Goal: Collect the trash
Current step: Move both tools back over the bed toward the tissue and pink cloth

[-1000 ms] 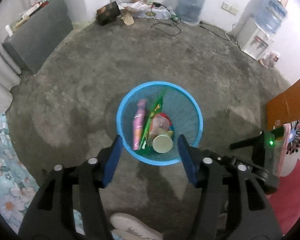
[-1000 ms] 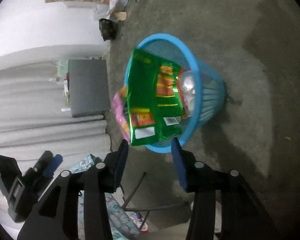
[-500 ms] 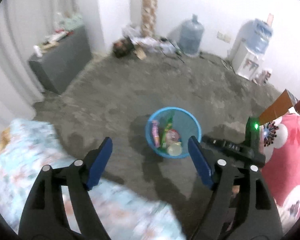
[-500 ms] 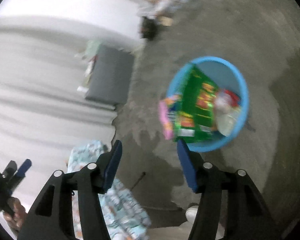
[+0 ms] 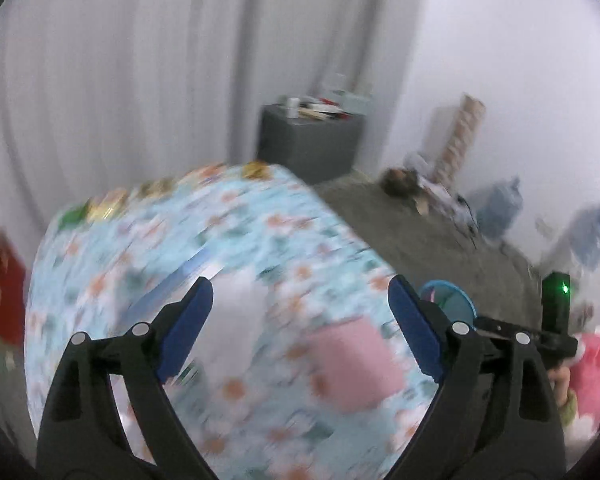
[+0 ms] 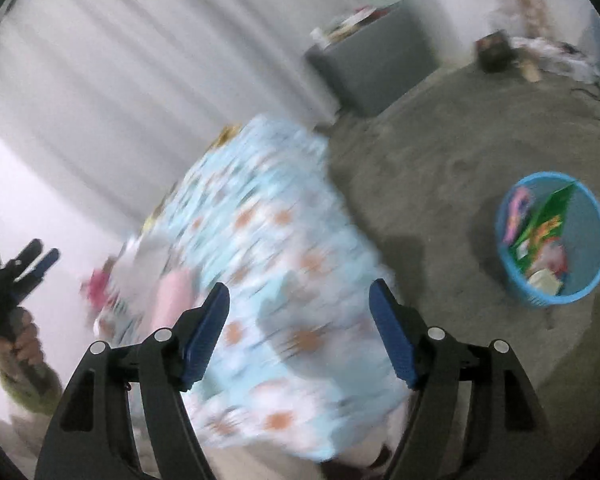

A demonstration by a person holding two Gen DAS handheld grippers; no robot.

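Both grippers hang over a desk (image 5: 260,240) draped in a blue flowered cloth, everything on it smeared by blur. The left gripper (image 5: 300,312) has its blue fingers (image 5: 186,330) spread wide and opening, nothing between them; below them lie a white patch (image 5: 240,304) and a pink one (image 5: 356,364) near the desk's near edge, too blurred to name. Small coloured packets (image 5: 104,206) line the far edge by the curtain (image 5: 140,80).

The right gripper (image 6: 298,332) also has its fingers (image 6: 392,344) apart and opening, empty, above the desk's near right corner. Past that corner the bare floor (image 6: 440,152) runs open to the blue bin (image 6: 592,280), which stands well to the right of the fingers and holds a green packet (image 6: 548,216), a pink wrapper (image 6: 518,212) and other trash. A grey cabinet (image 6: 380,56) stands against the wall beyond the desk's far corner. At the left of the right view, a hand (image 6: 20,344) grips the left gripper.
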